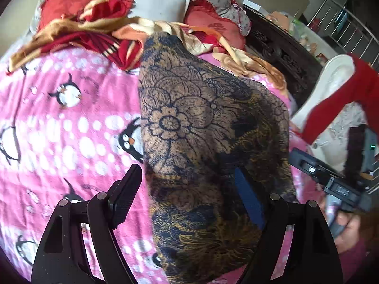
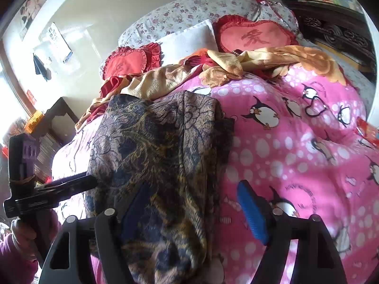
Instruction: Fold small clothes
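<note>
Both tools are standing spread: the left tool [image 1: 187, 196] and right tool [image 2: 191, 208] are straddling a brown floral-patterned garment [image 1: 201, 127] lying on the pink penguin bedspread [image 1: 71, 123]. Far off, a red heart cushion [image 2: 253, 37] is showing one Chinese character.

Home bedroom. Bed with pink penguin-print quilt [image 2: 308, 156]; at its head, red heart cushions [image 2: 254, 36], white pillow [image 2: 189, 40], floral bedding [image 2: 180, 11]. Dark carved headboard [image 2: 336, 33] right of cushions. Poster [image 2: 32, 9] on wall left of bed.
</note>
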The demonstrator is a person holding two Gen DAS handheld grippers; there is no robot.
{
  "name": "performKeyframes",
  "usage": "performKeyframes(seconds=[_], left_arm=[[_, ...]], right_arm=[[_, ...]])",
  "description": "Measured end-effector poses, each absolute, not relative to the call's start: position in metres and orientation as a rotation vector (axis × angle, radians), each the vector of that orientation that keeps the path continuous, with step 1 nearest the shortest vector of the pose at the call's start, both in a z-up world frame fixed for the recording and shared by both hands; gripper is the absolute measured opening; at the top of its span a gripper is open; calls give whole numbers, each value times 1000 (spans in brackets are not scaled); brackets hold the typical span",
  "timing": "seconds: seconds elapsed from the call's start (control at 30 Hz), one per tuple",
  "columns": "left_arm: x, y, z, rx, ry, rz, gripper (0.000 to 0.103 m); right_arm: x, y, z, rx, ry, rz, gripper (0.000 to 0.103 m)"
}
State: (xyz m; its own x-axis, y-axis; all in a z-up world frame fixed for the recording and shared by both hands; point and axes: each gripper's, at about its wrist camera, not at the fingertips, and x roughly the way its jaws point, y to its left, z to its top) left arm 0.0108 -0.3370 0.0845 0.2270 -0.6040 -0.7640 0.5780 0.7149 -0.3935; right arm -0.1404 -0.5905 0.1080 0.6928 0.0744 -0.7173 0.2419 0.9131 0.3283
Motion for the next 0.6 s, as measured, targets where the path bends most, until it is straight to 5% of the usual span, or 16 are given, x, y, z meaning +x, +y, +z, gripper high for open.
performKeyframes(seconds=[0.37,0.47,0.53,0.6], left_arm=[[20,-338,48,-159,1141,-835,80],[19,-344,51,-146,1133,-893,76],[20,-346,54,-119,1136,-884,61],[19,-342,60,-130,1138,-887,41]], right_arm=[[-102,-603,74,557,829,32,79],[-100,-603,77,561,832,18,64],[-103,-598,86,536,822,29,40],[-104,-590,96,521,823,40,31]])
